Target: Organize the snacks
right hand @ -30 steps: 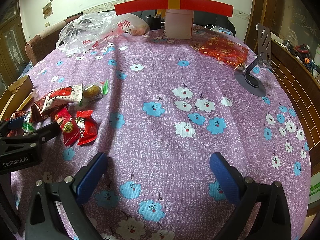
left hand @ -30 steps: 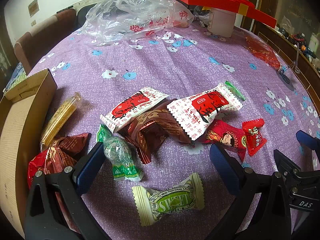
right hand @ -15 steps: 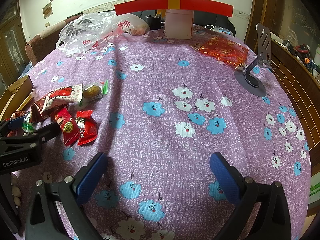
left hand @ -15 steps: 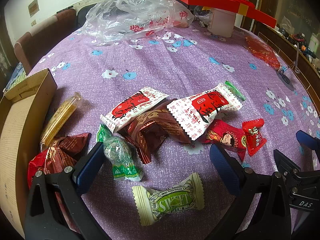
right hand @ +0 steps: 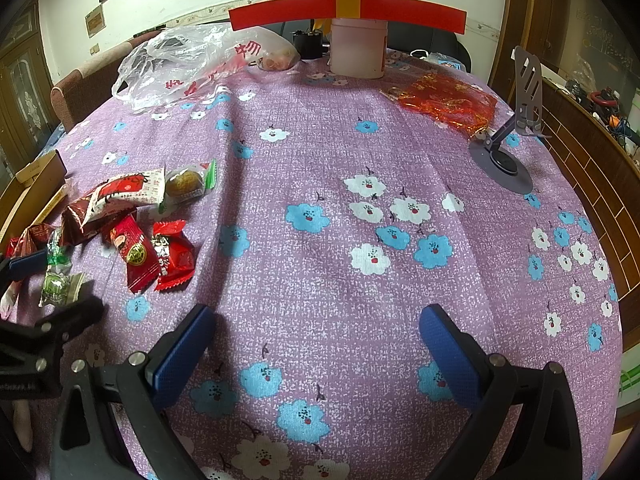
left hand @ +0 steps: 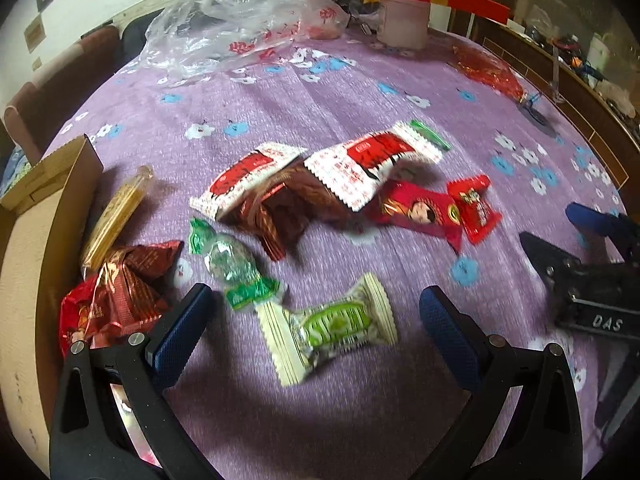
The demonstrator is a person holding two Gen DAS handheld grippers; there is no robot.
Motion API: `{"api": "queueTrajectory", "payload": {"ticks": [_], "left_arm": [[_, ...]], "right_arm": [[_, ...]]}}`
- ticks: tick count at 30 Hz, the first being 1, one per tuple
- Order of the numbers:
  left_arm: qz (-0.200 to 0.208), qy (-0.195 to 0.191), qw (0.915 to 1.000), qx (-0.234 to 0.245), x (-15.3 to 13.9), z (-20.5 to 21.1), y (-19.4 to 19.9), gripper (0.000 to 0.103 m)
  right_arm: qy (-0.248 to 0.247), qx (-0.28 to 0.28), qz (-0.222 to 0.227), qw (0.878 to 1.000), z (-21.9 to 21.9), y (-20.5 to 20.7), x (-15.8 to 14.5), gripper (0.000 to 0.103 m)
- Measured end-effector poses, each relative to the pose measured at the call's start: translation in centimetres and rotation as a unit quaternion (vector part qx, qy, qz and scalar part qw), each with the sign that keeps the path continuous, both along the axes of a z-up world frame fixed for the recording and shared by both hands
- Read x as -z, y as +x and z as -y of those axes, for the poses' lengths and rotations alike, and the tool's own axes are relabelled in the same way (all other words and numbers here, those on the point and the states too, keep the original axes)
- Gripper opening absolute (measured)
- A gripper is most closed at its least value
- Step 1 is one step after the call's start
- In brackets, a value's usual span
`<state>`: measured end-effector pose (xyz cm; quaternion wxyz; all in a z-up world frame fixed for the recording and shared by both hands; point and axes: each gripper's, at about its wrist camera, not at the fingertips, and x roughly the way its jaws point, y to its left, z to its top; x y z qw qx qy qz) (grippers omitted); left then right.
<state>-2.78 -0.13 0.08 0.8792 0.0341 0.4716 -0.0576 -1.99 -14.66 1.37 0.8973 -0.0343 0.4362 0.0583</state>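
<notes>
Wrapped snacks lie in a loose pile on the purple flowered tablecloth. A green and cream candy lies between the open jaws of my left gripper. A green twist-wrapped sweet, brown packets, white and red packets and red packets lie just beyond. A cardboard box stands at the left. My right gripper is open and empty over bare cloth, right of the pile.
A clear plastic bag, a pink tub under a red lid, a red mesh pouch and a grey phone stand sit at the far side. Chairs stand beyond the table's left edge.
My left gripper has moved forward and slightly left, so the green and cream candy now sits between its fingers. The view is blurred with motion. The right gripper has hardly moved.
</notes>
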Motion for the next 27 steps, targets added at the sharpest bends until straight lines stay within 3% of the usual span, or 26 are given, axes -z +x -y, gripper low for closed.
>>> {"api": "queueTrajectory", "payload": {"ticks": [8, 11, 14, 17, 20, 25, 27], "left_arm": [[-0.034, -0.004, 0.9994, -0.011, -0.3, 0.2, -1.0, 0.101], [-0.029, -0.053, 0.9982, -0.007, -1.3, -0.3, -2.4, 0.092], [0.025, -0.084, 0.9962, -0.007, -4.5, -1.3, -5.0, 0.092], [0.094, -0.084, 0.9921, -0.001, -8.7, -2.3, -7.9, 0.092], [0.184, -0.083, 0.9793, -0.008, -14.4, -4.5, -12.1, 0.092], [0.271, -0.108, 0.9557, -0.040, -21.7, -9.6, -17.2, 0.092], [0.314, -0.099, 0.9431, -0.048, -25.0, -11.1, -19.5, 0.092]], "right_arm": [[0.000, 0.003, 0.000, 1.000, 0.0, 0.0, 0.0, 0.103], [0.000, 0.003, 0.000, 1.000, 0.0, 0.0, 0.0, 0.103], [0.002, 0.002, -0.004, 1.000, -0.1, 0.0, -0.1, 0.103], [0.000, 0.003, -0.037, 0.999, -0.2, 0.2, -0.2, 0.103], [-0.003, 0.029, -0.039, 0.999, -0.3, 0.1, -0.1, 0.103], [-0.011, 0.052, -0.037, 0.998, -0.5, 0.1, -0.3, 0.103], [-0.035, 0.069, -0.018, 0.997, -0.7, -0.6, -1.4, 0.095]]}}
